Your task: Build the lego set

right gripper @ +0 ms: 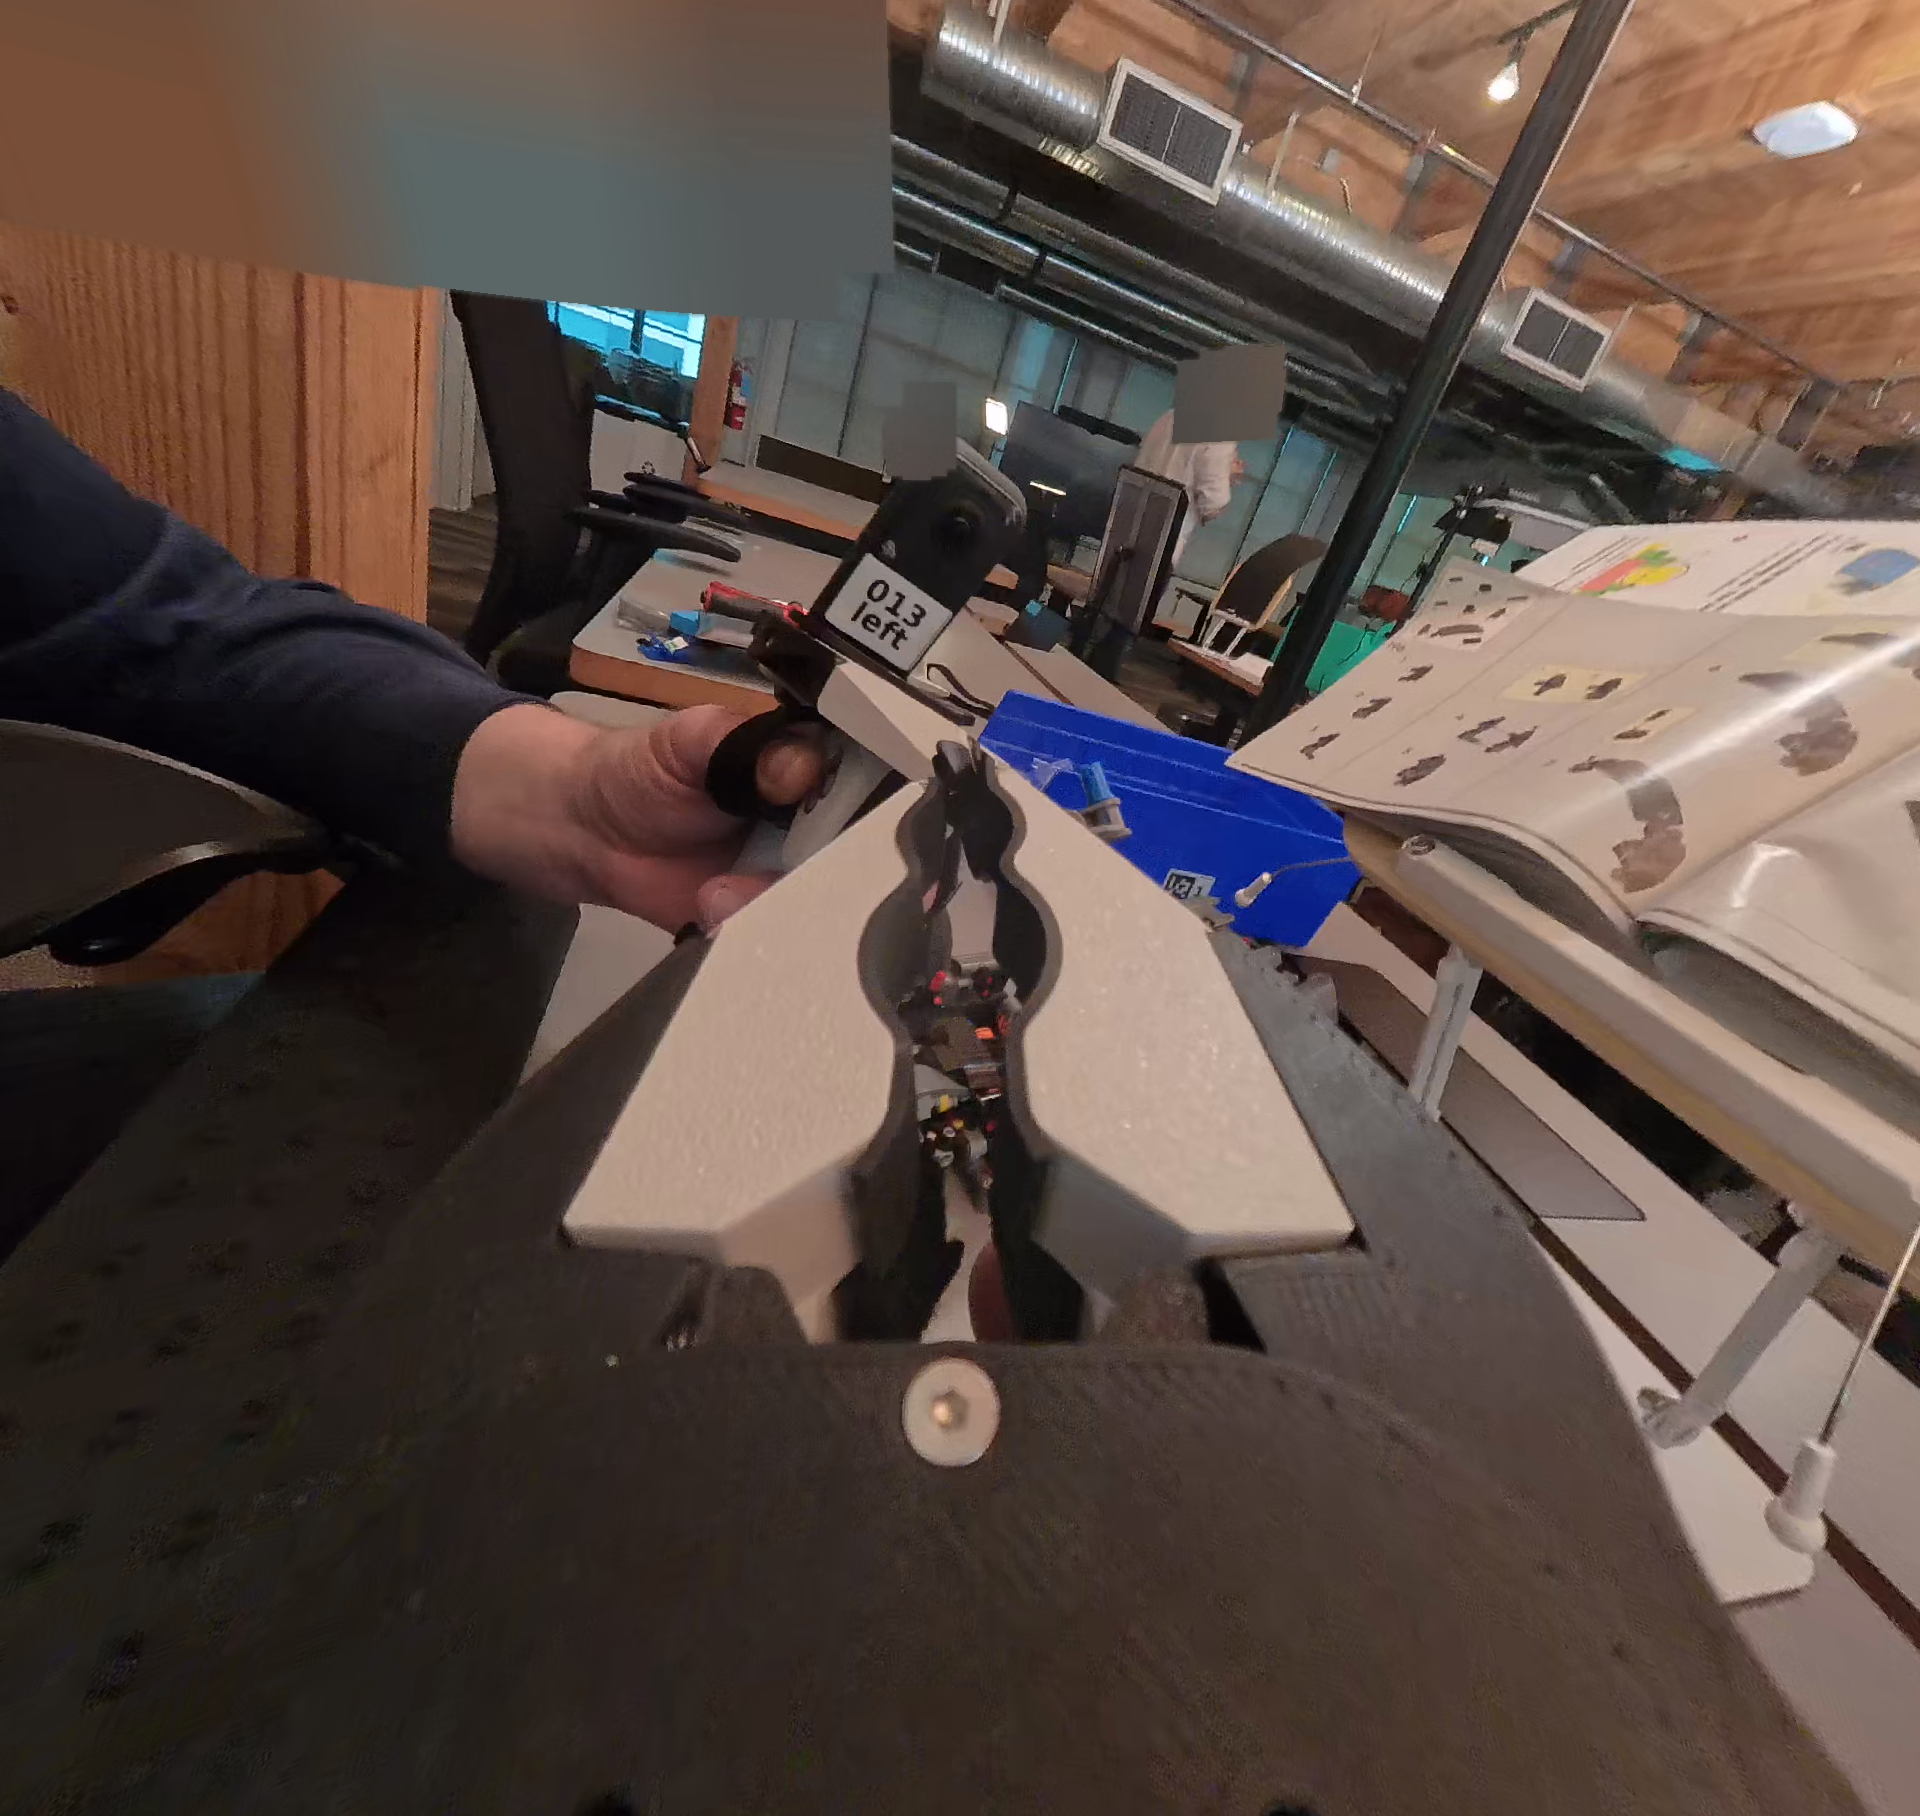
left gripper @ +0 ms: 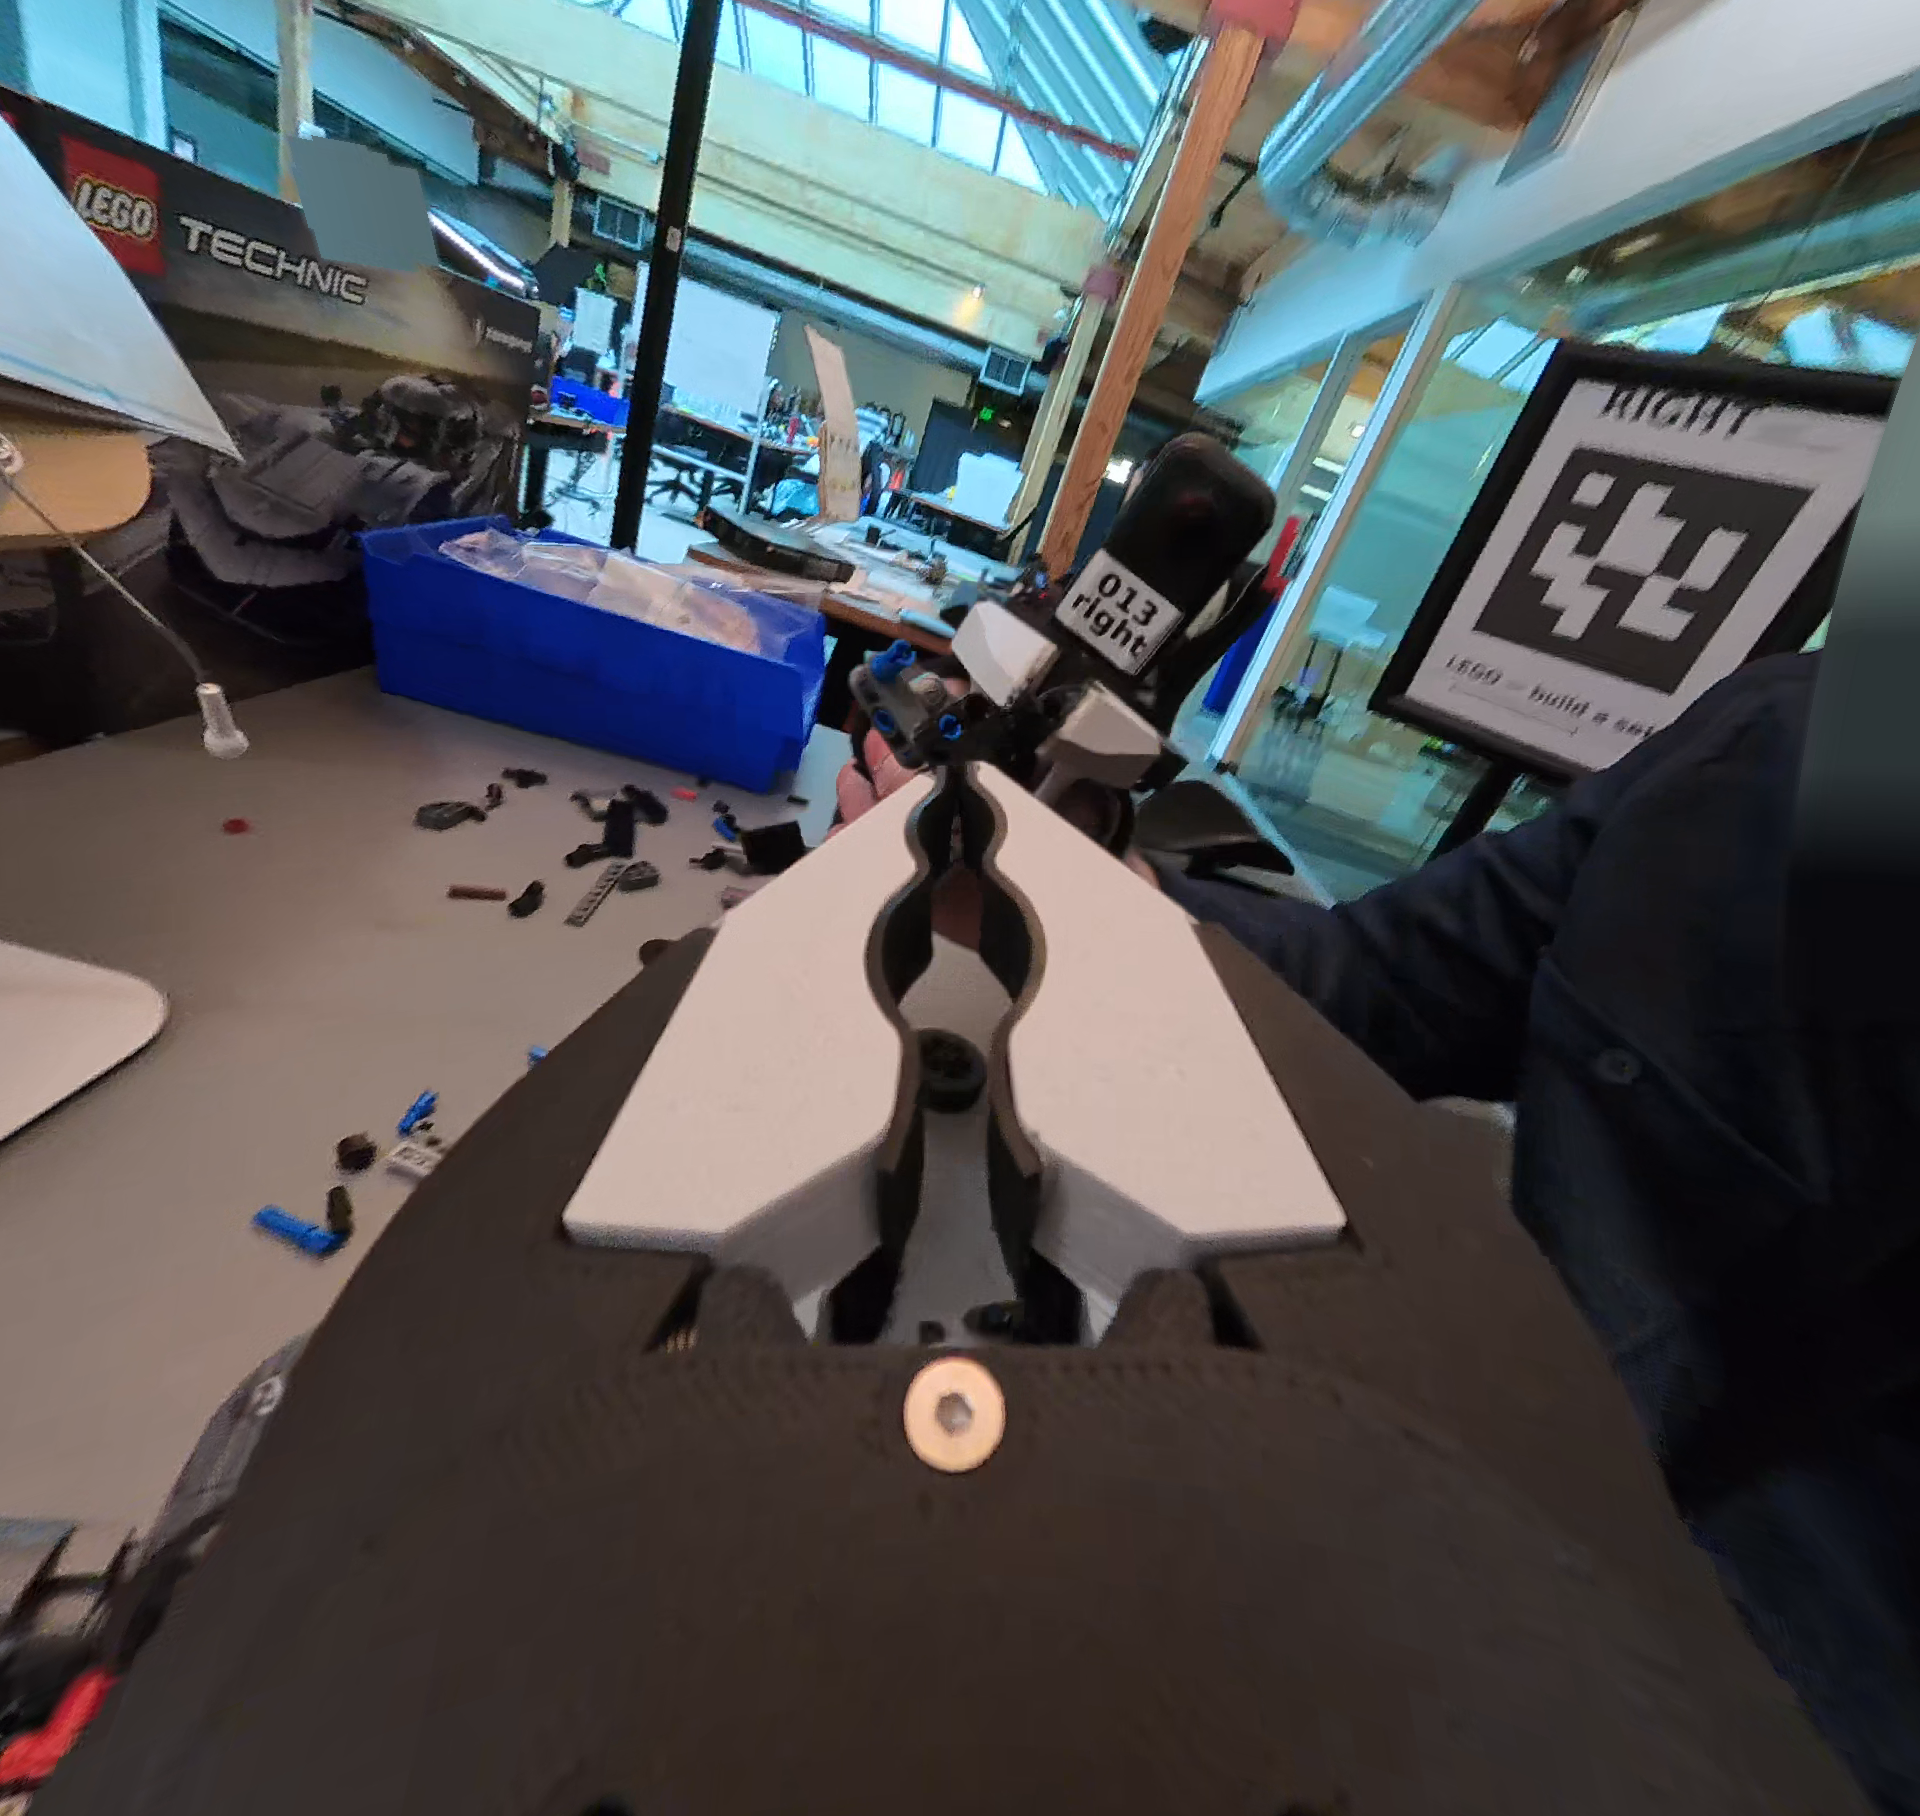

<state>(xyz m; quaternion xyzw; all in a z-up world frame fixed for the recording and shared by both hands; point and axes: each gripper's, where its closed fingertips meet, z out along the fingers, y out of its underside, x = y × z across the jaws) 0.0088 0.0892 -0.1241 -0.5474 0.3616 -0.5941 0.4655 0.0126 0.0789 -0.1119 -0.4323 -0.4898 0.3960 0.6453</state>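
Mostly unbuilt: small dark sub-assembly [left gripper: 914, 717] with blue pins pinched between left gripper [left gripper: 956, 795] and right gripper [right gripper: 961, 779], loose pieces [left gripper: 613, 831] scattered on table [left gripper: 260, 935].

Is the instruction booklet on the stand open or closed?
Open: the instruction booklet lies spread on its stand, printed pages facing up.

1. We see a grey surface [left gripper: 260, 935].
2. On it sits a blue bin [left gripper: 592, 654] holding clear bags.
3. We count scattered black, grey and blue Lego pieces [left gripper: 613, 831] near the bin.
4. A set box [left gripper: 260, 395] stands behind.
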